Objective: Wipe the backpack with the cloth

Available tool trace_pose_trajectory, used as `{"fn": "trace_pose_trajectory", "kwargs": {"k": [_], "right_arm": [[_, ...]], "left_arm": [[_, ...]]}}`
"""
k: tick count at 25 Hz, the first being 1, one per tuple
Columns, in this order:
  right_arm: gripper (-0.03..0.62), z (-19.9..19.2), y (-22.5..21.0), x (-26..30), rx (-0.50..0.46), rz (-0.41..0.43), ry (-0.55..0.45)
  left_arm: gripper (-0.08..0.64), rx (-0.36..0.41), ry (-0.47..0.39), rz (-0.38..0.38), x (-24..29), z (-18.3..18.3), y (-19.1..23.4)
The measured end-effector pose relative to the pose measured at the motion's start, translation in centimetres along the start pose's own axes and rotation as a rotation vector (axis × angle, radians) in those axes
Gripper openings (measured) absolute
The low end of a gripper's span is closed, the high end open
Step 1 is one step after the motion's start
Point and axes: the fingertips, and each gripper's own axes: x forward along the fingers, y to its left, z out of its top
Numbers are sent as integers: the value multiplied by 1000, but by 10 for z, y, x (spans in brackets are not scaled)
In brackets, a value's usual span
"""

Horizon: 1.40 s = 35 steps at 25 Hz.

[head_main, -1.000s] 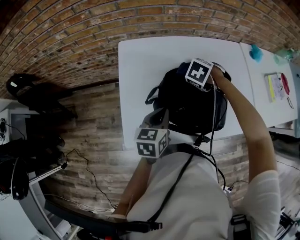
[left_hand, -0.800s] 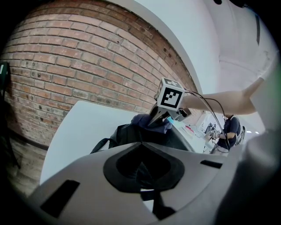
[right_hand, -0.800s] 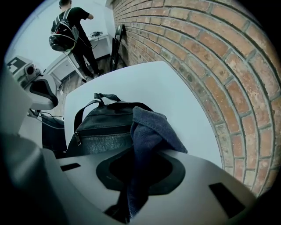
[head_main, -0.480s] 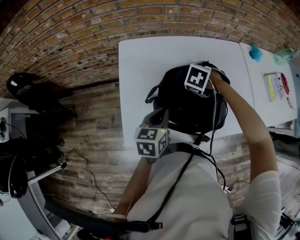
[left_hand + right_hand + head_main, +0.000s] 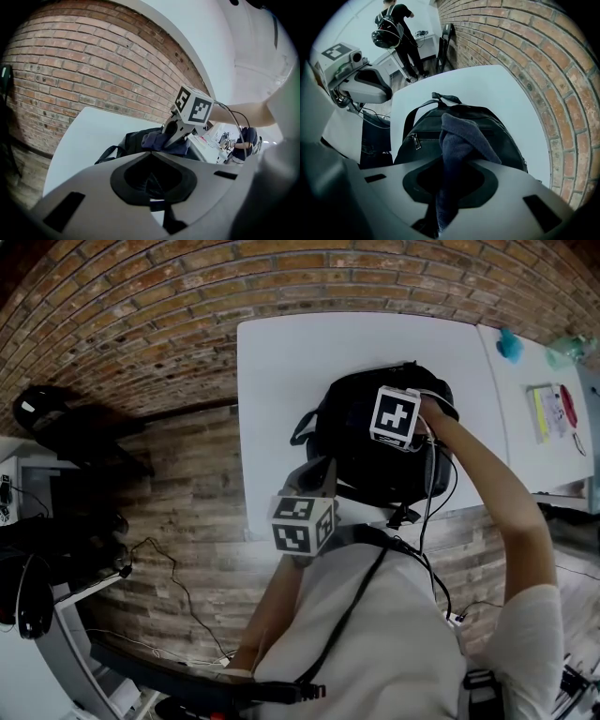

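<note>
Now mid-wipe, I've got the right gripper [image 5: 439,213] pinching the cloth [image 5: 461,136] against the backpack [image 5: 424,138] mid-frame, the left gripper [image 5: 151,185] pressed together and empty; next, I'd drag across the panel.

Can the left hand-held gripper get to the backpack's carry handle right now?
Probably yes. The left hand-held gripper hovers just short of the backpack, its handle loops out on that side, and nothing shows between them.
</note>
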Motion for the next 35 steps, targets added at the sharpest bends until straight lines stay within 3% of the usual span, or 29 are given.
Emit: {"fn": "trace_pose_trajectory", "kwargs": {"k": [35], "right_arm": [[67,-4,103,0,-182,153,-2]], "left_arm": [[3,0,10,-15,-5,-8,-5]]}}
